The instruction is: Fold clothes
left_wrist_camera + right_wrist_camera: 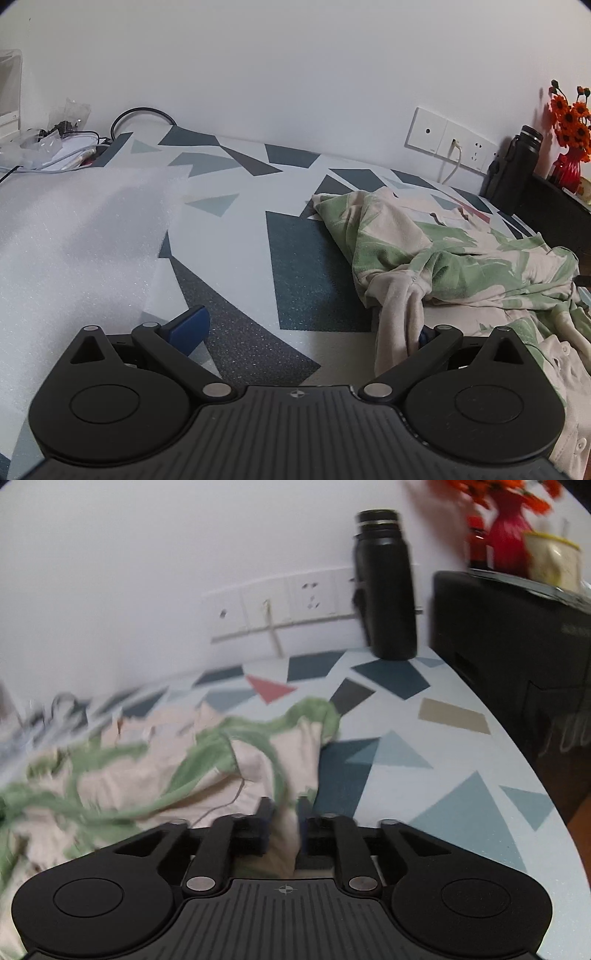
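Two claws are working: the right claw is pinching a fold of the crumpled shirt lying on the bench, while the left claw is gaping wide beside it. Pulling one-handed risks dragging the bunch instead of spreading it.

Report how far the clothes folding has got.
Done: nothing visibly folded; the green and cream garment lies crumpled on the patterned table. In hand: the right gripper is shut on a bunched part of the garment; the left gripper is open, cloth draped over one finger. Left: spreading it flat and every fold.
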